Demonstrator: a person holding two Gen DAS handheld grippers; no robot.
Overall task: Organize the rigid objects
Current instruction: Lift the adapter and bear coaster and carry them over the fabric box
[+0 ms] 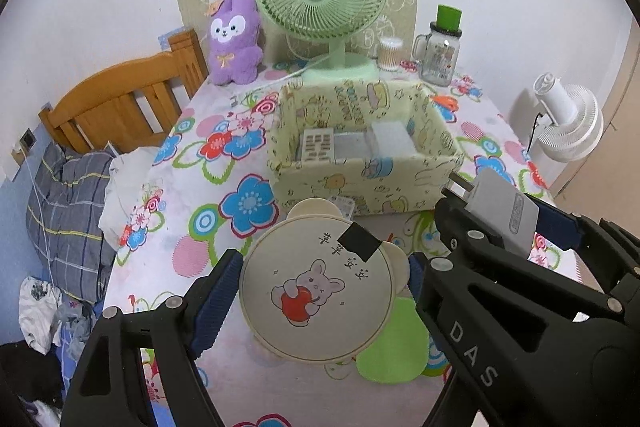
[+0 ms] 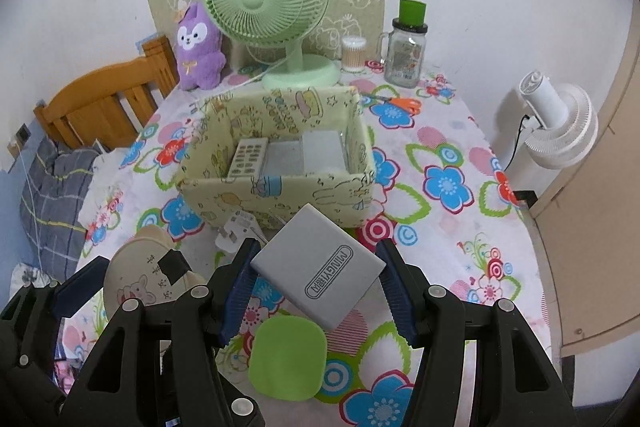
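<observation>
Left tool [image 1: 324, 301] clamps the light, stiff round mirror [image 1: 316, 291] by its rim; right tool [image 2: 316, 283] pinches the slick, rigid grey charger [image 2: 320, 267] across its flat sides.

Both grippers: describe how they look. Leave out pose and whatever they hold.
The left gripper and right gripper are the same build: matte black plastic frames with cut-out slots, round silver pivot pins at the joints, and two fingers faced with ribbed dark blue pads. White letters "DAS" are printed on one arm of the right gripper in the left wrist view. No cables or sleeves show.
</observation>
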